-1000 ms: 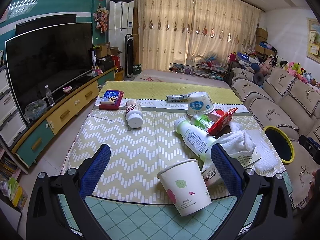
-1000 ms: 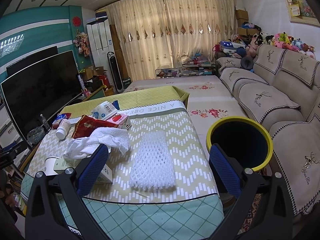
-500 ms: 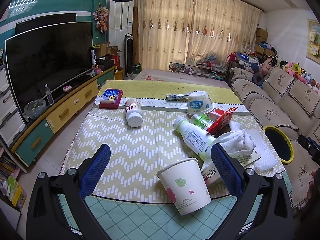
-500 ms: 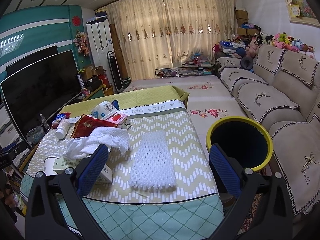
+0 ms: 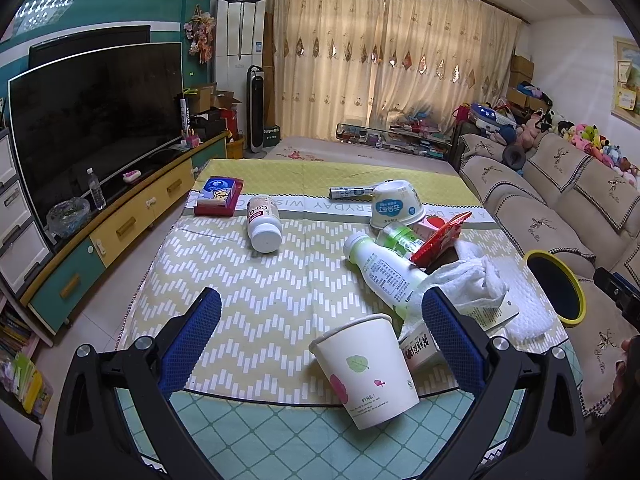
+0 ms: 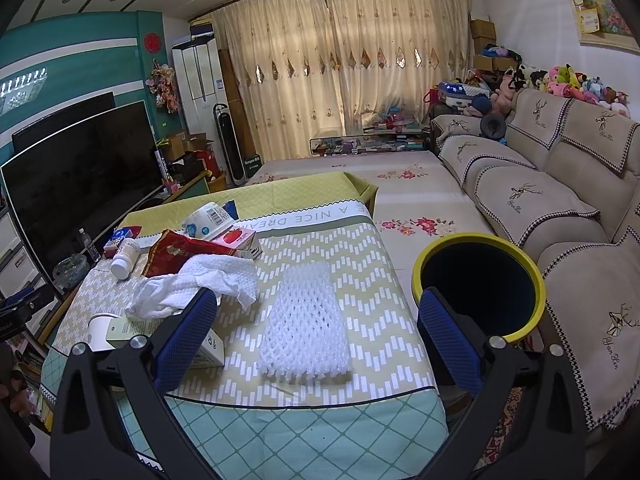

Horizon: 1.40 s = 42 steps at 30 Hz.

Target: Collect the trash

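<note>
Trash lies on a table with a chevron cloth (image 5: 248, 304). In the left wrist view a tipped paper cup (image 5: 364, 372) lies nearest, with a white bottle (image 5: 380, 272), a crumpled white tissue (image 5: 472, 284), a red wrapper (image 5: 438, 238), an upturned yogurt tub (image 5: 396, 206) and a Co-Co bottle (image 5: 262, 222). My left gripper (image 5: 320, 312) is open and empty, just above the cup. In the right wrist view a white foam net (image 6: 306, 324) lies between the open, empty right gripper's (image 6: 318, 312) fingers. A yellow-rimmed dark bin (image 6: 478, 284) stands right of the table.
A sofa (image 6: 560, 208) runs along the right beyond the bin. A TV (image 5: 92, 120) on a low cabinet (image 5: 120, 224) lines the left. A blue tissue pack on a red box (image 5: 218, 196) and a small carton (image 6: 210, 350) sit on the table.
</note>
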Each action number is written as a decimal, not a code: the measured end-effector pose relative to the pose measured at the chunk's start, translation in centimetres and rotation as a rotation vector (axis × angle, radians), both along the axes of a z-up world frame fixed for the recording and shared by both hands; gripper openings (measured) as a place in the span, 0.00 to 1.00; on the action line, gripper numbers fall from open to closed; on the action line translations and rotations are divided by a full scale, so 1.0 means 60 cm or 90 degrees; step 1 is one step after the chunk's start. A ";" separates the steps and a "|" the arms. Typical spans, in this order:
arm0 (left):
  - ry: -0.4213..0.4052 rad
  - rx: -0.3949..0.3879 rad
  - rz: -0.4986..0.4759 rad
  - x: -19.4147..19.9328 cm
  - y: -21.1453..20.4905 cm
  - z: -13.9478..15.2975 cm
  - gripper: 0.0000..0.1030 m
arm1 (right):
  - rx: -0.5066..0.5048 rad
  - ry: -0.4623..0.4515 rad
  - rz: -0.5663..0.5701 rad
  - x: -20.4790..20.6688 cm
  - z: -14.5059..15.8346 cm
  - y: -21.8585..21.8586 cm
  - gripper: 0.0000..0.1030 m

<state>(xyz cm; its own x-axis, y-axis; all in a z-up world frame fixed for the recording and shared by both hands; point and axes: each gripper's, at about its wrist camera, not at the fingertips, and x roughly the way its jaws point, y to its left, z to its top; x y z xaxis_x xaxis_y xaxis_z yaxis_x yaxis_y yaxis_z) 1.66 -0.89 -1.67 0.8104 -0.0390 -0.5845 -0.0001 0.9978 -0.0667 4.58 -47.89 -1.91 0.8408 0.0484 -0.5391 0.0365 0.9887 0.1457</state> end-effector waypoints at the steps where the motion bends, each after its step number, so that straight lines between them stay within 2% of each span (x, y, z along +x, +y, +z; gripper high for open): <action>1: 0.001 0.000 -0.001 0.000 -0.001 0.000 0.96 | 0.000 0.001 0.000 0.000 0.000 0.000 0.94; 24: 0.004 0.001 -0.004 0.002 -0.006 -0.005 0.96 | 0.003 0.005 0.002 0.001 -0.002 0.000 0.94; 42: 0.012 -0.003 -0.009 0.009 -0.004 -0.015 0.96 | 0.000 0.029 0.000 0.020 -0.028 0.002 0.94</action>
